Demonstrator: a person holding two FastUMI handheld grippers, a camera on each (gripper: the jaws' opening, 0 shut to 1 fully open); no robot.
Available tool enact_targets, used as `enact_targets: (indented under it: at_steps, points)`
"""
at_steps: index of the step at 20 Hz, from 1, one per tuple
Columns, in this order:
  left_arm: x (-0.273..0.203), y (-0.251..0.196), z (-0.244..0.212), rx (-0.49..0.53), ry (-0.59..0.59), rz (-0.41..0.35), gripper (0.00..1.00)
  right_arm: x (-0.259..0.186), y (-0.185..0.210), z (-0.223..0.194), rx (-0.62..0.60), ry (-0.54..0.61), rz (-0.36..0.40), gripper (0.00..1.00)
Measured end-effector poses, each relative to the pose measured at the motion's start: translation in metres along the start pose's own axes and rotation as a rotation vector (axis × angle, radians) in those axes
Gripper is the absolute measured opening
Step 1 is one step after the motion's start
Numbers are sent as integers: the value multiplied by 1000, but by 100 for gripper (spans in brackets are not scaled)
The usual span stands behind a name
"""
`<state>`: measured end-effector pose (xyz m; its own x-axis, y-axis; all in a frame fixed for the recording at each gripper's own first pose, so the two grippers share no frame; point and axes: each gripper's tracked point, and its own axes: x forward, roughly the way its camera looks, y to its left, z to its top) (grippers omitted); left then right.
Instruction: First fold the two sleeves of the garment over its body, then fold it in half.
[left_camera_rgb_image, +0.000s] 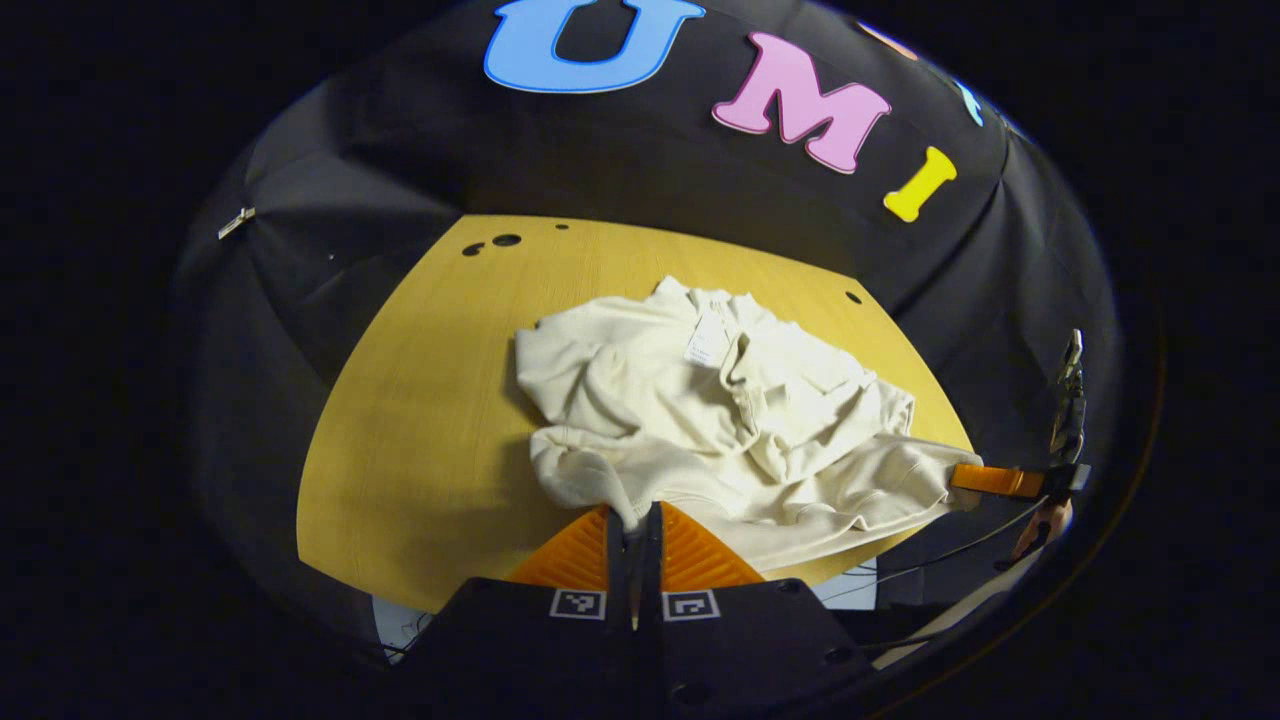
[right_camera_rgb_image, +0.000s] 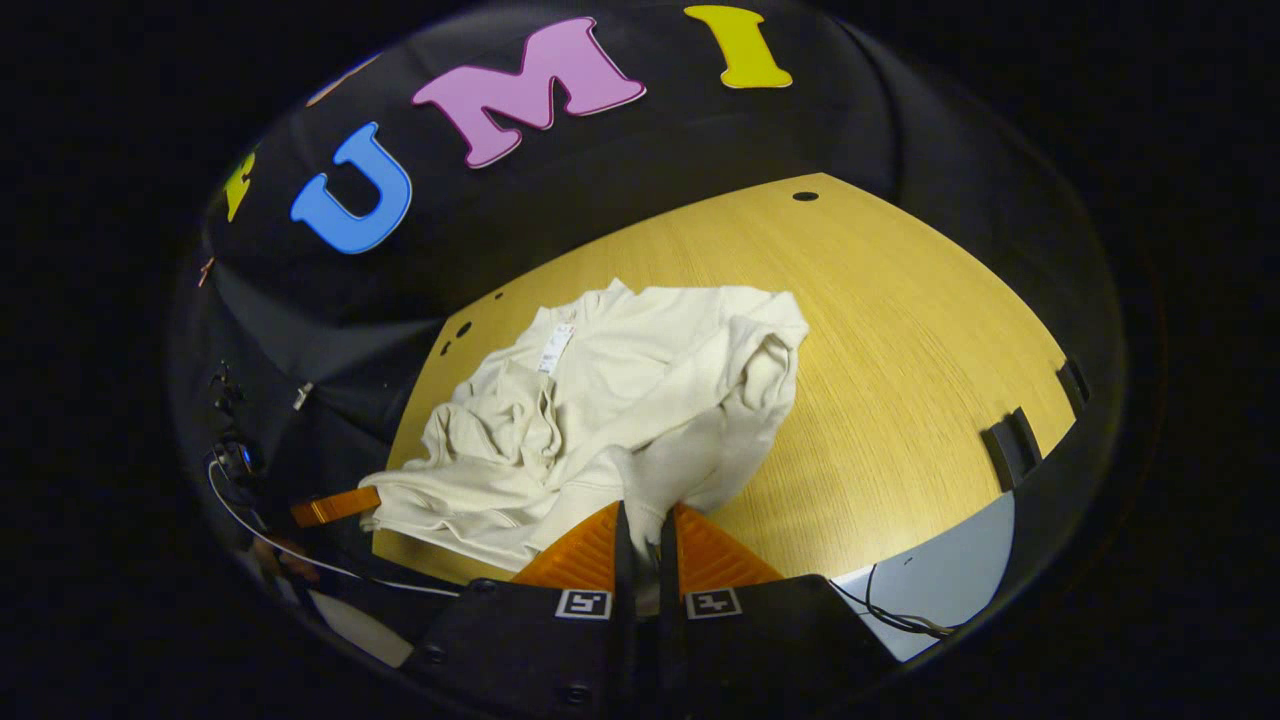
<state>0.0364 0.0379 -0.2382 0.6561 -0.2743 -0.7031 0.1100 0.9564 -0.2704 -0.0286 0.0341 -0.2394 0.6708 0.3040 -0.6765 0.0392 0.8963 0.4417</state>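
the wooden table (left_camera_rgb_image: 420, 420) carries the cream sweatshirt (left_camera_rgb_image: 700, 420), which lies crumpled near its front edge, hem hanging slightly over. each gripper pinches the near edge of the fabric: the left gripper (left_camera_rgb_image: 630, 525) is clenched on a fold at one corner, the right gripper (right_camera_rgb_image: 645, 525) clamped on cloth at the other, probably to spread the body flat before the sleeves are folded. bunched folds at the middle hinder that. a small white tag (left_camera_rgb_image: 708, 340) sits at the collar. dark clips (right_camera_rgb_image: 1010, 450) sit on the table's edge.
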Motion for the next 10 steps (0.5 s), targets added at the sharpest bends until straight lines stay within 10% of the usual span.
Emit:
enact_targets:
  at_steps: [10]
  points:
    - [55, 3, 79, -43, -105, 16, 6, 63, 11, 82, 50, -121, 14, 12]
